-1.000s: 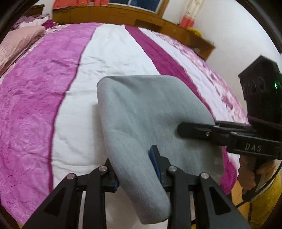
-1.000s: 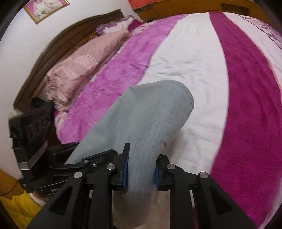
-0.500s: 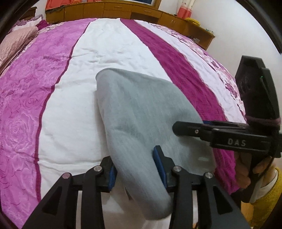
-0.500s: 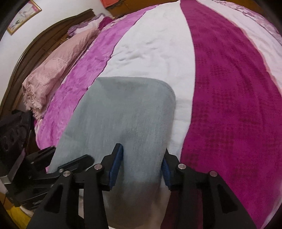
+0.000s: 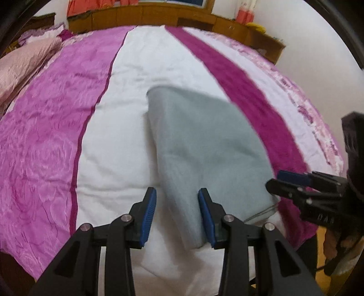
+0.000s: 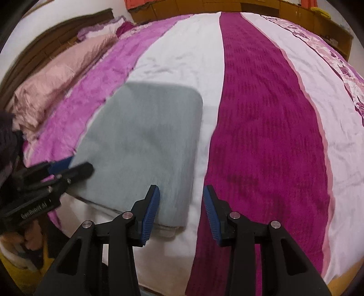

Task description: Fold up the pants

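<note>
The grey pants (image 5: 204, 145) lie folded into a flat rectangle on the white stripe of the bed; they also show in the right wrist view (image 6: 145, 145). My left gripper (image 5: 178, 214) is open, its blue pads straddling the near left corner of the fold without clamping it. My right gripper (image 6: 180, 213) is open just past the near right corner of the pants, over the bedspread. Each gripper shows in the other's view, the right one (image 5: 293, 182) and the left one (image 6: 68, 170).
The bed has a striped pink, white and magenta bedspread (image 6: 261, 136). A pink pillow (image 6: 56, 77) lies at the head on the left. A wooden headboard and low cabinets (image 5: 159, 13) run along the far wall. The bed's near edge lies just below the grippers.
Both grippers opened and let go of the pants. The folded pants dropped from a raised drape to lie flat on the bed, and both grippers drew back slightly.
</note>
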Tool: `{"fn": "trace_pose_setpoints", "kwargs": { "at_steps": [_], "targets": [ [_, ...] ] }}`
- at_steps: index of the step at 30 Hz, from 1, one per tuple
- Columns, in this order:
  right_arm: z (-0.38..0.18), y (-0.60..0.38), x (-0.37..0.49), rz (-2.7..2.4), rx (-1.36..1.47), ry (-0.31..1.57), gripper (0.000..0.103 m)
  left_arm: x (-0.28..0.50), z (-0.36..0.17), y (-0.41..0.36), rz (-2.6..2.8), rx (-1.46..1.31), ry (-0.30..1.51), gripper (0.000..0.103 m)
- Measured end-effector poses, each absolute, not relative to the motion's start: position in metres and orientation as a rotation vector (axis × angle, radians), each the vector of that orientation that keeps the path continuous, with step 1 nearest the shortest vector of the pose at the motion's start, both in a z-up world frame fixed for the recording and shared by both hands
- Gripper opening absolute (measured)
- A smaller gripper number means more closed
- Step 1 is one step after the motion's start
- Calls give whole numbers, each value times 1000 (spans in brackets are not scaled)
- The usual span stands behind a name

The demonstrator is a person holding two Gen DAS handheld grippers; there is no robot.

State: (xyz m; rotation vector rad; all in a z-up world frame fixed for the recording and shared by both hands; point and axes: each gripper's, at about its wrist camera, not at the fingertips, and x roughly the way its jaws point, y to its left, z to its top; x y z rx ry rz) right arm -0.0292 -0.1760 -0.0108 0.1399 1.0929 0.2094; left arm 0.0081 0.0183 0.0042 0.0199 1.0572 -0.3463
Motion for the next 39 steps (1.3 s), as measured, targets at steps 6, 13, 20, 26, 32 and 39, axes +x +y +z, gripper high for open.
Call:
{"fn": "trace_pose_setpoints", "kwargs": {
  "at_steps": [6,13,20,26,32,39],
  "targets": [
    [-35,-174,-28,207,155,1100,34,10,-12,23,-329,8,1062,50],
    [-39,-180,-33,198,200,1070,37,10,-13,23,-313,13,1045,55],
    [-33,-186,-38,171,276,1081,42,6,-9,31,-261,-25,1047,68],
    [-17,-184,-56,128,255,1040,60,-9,-1,26,-240,17,1037,83],
    [-3,-181,-74,100,232,1018,73,-25,4,16,-245,44,1043,86],
    [-4,-179,-89,77,221,1007,74,-32,0,12,-206,45,1064,87]
  ]
}}
